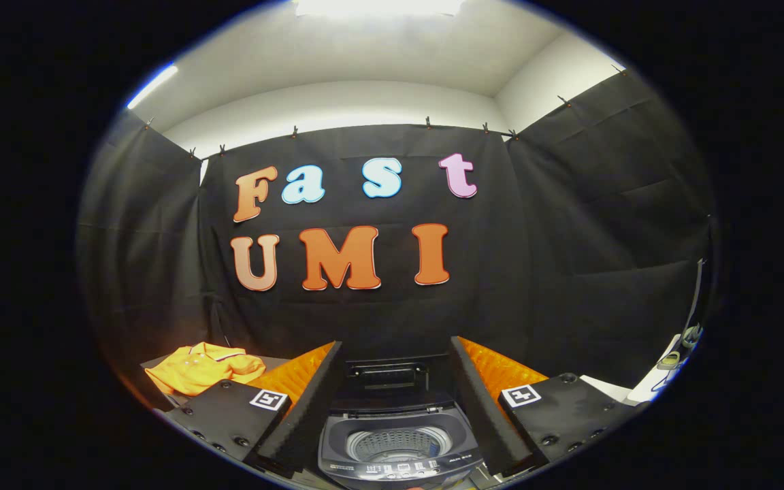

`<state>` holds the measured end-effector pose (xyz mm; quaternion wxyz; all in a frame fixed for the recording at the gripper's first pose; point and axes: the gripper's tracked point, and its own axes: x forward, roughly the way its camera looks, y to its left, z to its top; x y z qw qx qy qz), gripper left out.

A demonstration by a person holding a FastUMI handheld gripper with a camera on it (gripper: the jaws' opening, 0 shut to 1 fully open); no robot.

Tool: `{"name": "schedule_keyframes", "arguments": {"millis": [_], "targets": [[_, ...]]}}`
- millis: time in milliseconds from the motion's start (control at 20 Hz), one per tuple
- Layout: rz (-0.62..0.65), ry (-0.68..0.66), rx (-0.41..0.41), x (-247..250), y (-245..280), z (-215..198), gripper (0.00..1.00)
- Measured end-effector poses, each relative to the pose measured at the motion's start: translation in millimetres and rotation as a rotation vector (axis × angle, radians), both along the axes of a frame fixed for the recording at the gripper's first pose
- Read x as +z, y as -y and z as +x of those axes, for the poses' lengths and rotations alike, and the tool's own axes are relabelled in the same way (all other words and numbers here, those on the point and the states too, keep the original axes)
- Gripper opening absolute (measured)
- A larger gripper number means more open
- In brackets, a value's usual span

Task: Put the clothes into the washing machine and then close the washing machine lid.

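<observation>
The orange garment (203, 368) lay crumpled on a grey surface (271, 359) to the left of the gripper's left finger, beyond that finger's housing. It was a collared shirt with a short buttoned placket and a thin dark-and-white trim at the collar. Nothing touched it.

The gripper (396, 401) was spread wide, its two fingers (302, 401) well apart and angled outward. It held nothing, and neither finger touched any object. Each finger housing carried a square black-and-white marker (269, 399) on its upper face.

The washing machine (399, 442) stood between the fingers, just ahead of them and below. It was a dark grey top-loader. Its lid (386, 374) was raised, standing upright at the rear of the opening. The perforated metal drum (397, 444) was exposed, and no clothing could be seen in the visible part of it. A control panel (402, 469) ran along the near edge of the machine.

A white surface (610, 389) lay beyond the right finger. Small objects and a hanging cable (695, 299) sat at its far right; they were too small to identify.
</observation>
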<state>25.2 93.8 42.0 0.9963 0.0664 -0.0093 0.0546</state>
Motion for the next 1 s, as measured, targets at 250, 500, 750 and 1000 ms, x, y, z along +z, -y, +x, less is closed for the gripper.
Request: {"name": "schedule_keyframes", "arguments": {"millis": [250, 500, 750, 1000], "targets": [[0.024, 0.007, 0.077, 15, -77, 16, 0.99], [0.063, -0.021, 0.214, 23, -189, 35, 0.98], [0.064, -0.072, 0.374, 18, -309, 43, 0.99], [0.066, -0.175, 0.519, -10, -414, 54, 0.99]]}}
